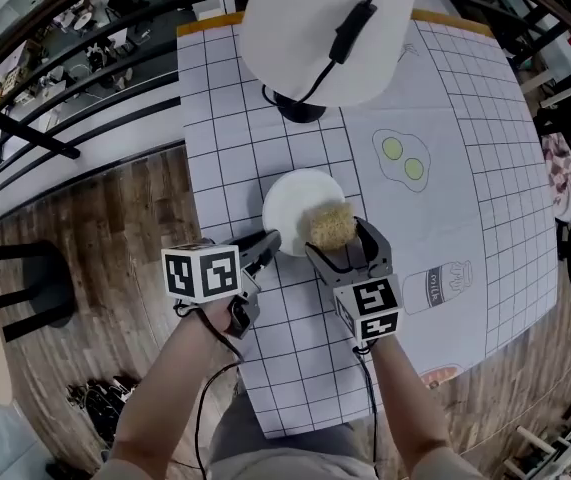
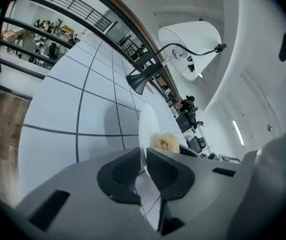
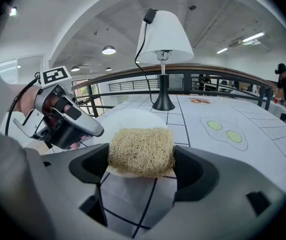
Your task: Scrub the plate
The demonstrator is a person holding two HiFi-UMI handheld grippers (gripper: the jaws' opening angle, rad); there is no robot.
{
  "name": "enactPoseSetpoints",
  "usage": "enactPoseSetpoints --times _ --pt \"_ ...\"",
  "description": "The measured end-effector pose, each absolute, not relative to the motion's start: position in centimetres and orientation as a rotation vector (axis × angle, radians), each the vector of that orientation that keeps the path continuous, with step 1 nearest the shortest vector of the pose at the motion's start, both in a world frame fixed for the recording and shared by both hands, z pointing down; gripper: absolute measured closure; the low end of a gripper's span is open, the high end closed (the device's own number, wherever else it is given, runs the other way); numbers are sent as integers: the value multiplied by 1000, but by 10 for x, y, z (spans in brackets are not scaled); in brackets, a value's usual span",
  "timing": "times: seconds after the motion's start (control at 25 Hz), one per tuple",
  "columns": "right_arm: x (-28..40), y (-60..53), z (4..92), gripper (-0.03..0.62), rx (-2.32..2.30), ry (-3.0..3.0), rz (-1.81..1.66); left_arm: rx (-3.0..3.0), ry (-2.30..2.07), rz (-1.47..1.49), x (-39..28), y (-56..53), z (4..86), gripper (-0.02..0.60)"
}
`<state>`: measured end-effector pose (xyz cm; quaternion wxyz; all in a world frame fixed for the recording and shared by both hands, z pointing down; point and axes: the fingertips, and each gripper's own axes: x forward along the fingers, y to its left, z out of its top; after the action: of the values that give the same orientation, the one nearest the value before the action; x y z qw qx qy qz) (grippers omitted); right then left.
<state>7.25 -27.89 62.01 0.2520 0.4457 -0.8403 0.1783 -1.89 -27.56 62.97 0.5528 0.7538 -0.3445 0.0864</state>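
Lying near the middle of the table (image 1: 465, 168), on its white cloth with a black grid, the round white plate (image 1: 295, 203) sits in front of the person, with the lamp (image 1: 325, 28) farther off behind it. The left gripper (image 1: 270, 240) reaches in from the near left, and its fingers are closed on the plate's left rim; in the left gripper view the rim runs edge-on between the two dark pads (image 2: 120, 176). Whether the plate rests flat on the cloth or is tipped up a little cannot be told.

On the near right part of the plate is a tan, fibrous scrub pad (image 1: 331, 226). The right gripper (image 1: 345, 243) grips it: in the right gripper view the pad (image 3: 141, 151) fills the gap between the fingers and is pressed from both sides, with the plate's near edge just under it.

Right of the plate, a drawing of fried eggs (image 1: 403, 160) is printed on the cloth, and nearer the person a drawing of a milk bottle (image 1: 435, 288). A black cord hangs down the lamp's white shade. A wooden floor (image 1: 85, 268) lies to the table's left, with a dark railing (image 1: 25, 128) beyond.
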Motion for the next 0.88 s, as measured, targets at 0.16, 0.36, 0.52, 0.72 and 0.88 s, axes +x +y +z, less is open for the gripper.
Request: enactPoseSetpoints --times 0.16,0.36,0.52,0.72,0.88 --pt "67 -283 607 203 1169 -2311 425 1757 -805 170 -21 -277 629 546" --pt "38 -303 580 203 1082 -2359 273 1735 -792 162 -22 -278 631 548" --pt "13 -315 588 203 936 -2324 224 1686 -752 153 -22 -278 635 548" --pt "0 -328 604 203 875 -2272 259 1633 -716 119 -24 -280 637 555" --pt "2 -330 616 203 852 -2252 305 1630 -715 99 -25 -281 636 557"
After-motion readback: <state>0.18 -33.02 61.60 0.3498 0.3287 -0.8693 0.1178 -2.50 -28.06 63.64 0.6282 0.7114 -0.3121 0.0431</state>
